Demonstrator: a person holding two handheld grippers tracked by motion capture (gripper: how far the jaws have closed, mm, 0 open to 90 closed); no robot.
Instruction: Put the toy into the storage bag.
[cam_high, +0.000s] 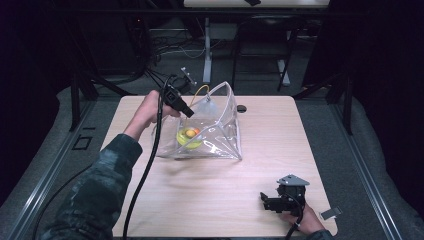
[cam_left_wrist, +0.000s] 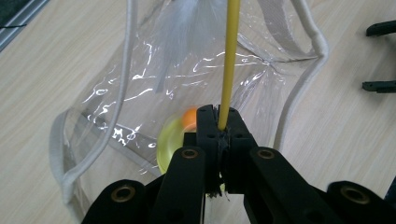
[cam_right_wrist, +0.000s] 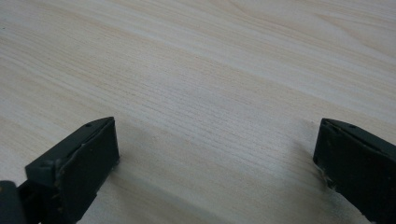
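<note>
Holding yellow ball (cam_high: 189, 137), clear bag (cam_high: 220, 142)

obstacle: clear bag (cam_high: 212, 132) mid-table | free: bare table (cam_high: 260, 200) between bag and right gripper (cam_high: 270, 201)

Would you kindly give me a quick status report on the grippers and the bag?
Left gripper shut on yellow cord over clear bag. Right gripper open, empty, low over table. Yellow-orange toy inside bag. Nothing in the way.
</note>
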